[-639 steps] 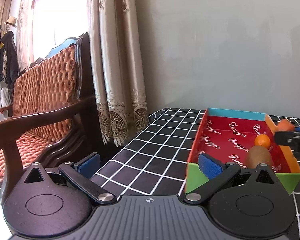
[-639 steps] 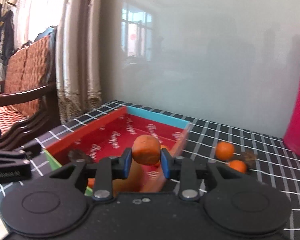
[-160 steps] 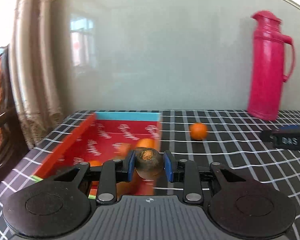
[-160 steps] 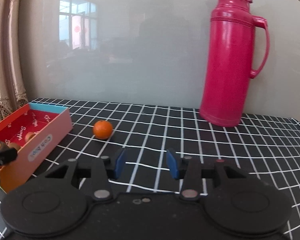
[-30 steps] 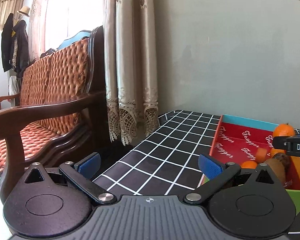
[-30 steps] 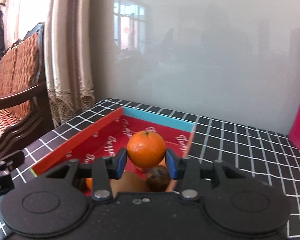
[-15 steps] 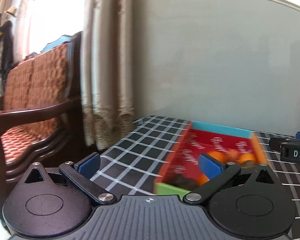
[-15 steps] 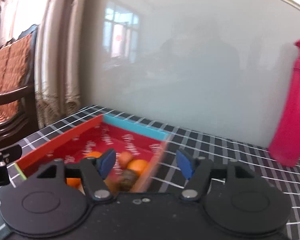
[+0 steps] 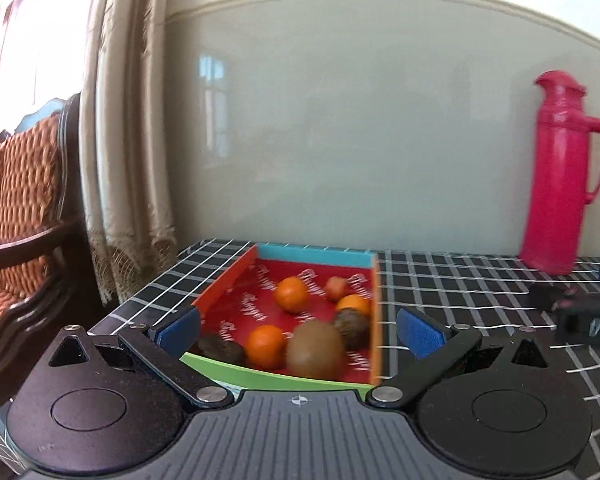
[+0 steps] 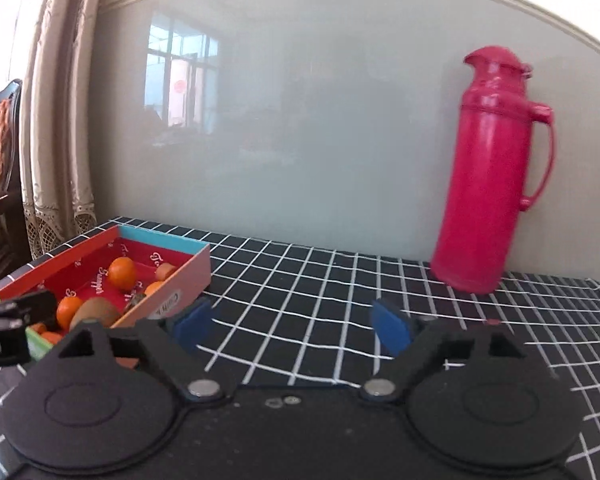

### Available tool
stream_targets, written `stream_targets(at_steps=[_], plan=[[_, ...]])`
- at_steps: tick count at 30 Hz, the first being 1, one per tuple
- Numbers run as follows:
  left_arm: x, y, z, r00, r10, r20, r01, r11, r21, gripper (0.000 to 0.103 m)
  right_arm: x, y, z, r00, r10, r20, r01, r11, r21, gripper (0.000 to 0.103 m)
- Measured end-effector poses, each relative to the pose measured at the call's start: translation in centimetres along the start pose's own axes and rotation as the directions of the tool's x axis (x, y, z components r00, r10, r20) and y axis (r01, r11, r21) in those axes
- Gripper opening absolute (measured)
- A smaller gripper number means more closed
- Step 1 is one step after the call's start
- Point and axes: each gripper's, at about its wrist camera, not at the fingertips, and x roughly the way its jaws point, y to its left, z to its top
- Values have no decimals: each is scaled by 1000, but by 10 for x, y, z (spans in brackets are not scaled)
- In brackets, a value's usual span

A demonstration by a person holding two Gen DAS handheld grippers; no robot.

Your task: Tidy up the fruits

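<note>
A shallow red box [image 9: 224, 284] with a green front wall and a blue back wall sits on the checked table. It holds several oranges, among them one at the back [image 9: 291, 294], a brown kiwi [image 9: 315, 347] and dark fruits. My left gripper [image 9: 298, 326] is open and empty, its blue pads on either side of the box's near end. My right gripper [image 10: 292, 322] is open and empty over the bare table, right of the box [image 10: 168, 284]. The kiwi [image 10: 95, 311] and oranges show there too.
A tall pink thermos [image 10: 490, 184] stands at the back right against the grey wall; it also shows in the left wrist view [image 9: 558, 176]. A wooden sofa [image 9: 16, 216] and curtains [image 9: 128, 128] are left of the table's edge.
The right gripper opened and let its orange go into the box, then swung right over the table. The left gripper turned right and now faces the box.
</note>
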Motion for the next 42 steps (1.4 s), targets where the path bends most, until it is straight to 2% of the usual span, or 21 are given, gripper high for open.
stream_targets(at_steps=[2, 6, 11, 15, 18, 21, 30, 42], plan=[[-13, -7, 0, 1000, 5, -2, -5, 1000, 19, 103, -14, -4, -8, 1000, 7, 18, -7, 1000, 1, 101], [-29, -11, -4, 999, 37, -16, -36, 997, 62, 103, -33, -13, -23, 1000, 16, 23, -17, 999, 33, 101], [-41, -7, -14, 997, 37, -64, -33, 998, 62, 103, -50, -16, -37, 1000, 15, 11, -16, 999, 42, 103], [-53, -5, -23, 998, 45, -53, -41, 997, 71, 103, -60, -21, -44, 1000, -1, 30, 0, 999, 37, 103], [-55, -2, -25, 998, 42, -45, -38, 996, 75, 103, -58, -27, -47, 1000, -15, 27, 13, 997, 76, 103], [-52, 1, -26, 999, 17, -44, -16, 999, 31, 103, -49, -29, -50, 1000, -25, 2, 25, 994, 103, 103], [-49, -3, -29, 1000, 0, -20, 1, 1000, 26, 103, -47, -16, -54, 999, -34, -4, 34, 999, 36, 103], [-48, 1, -29, 1000, -1, -21, 1, 1000, 9, 103, -45, -9, -56, 1000, -30, -8, 30, 1000, 3, 103]])
